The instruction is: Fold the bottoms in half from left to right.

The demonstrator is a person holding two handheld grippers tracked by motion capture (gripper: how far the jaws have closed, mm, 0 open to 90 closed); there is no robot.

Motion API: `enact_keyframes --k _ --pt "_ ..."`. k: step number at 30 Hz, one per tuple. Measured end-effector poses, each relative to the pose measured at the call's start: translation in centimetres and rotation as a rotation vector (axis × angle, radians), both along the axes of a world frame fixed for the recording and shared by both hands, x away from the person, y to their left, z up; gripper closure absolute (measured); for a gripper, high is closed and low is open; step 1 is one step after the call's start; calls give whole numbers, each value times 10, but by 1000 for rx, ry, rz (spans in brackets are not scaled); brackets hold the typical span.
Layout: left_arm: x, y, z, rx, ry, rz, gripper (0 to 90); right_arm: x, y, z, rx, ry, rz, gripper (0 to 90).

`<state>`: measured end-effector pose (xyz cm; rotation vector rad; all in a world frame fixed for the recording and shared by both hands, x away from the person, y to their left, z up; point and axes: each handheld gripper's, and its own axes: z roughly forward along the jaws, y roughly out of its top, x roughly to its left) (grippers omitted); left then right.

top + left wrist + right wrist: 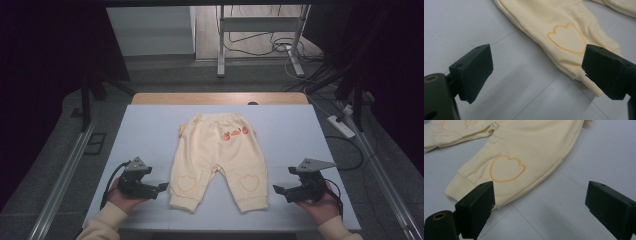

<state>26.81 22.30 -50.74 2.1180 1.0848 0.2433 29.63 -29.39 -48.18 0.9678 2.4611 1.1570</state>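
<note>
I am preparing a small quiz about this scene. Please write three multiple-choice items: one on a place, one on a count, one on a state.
1. Where do the yellow baby pants lie?
A. flat on the white table top, between the two claws
B. hanging from the left claw
C. on the floor beside the table

2. How many heart outlines are stitched on the pants?
A. none
B. two
C. five

3. What is the state of the left claw?
A. shut on a cuff
B. shut on nothing
C. open, holding nothing

Answers:
1 A: the pants lie spread on the table top, with the right claw at the other side.
2 B: one heart on each leg.
3 C: its jaws stand wide apart with bare table between them.
</note>
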Motion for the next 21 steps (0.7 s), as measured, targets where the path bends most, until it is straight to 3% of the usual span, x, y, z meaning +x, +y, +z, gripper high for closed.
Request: enact_keyframes --k 9,21 --pt "3 -4 0 5 4 -8 103 -1 9 2 11 -2 22 93" --pt "4 -4 0 3 3 -13 105 1 39 3 -2 -4 81 93"
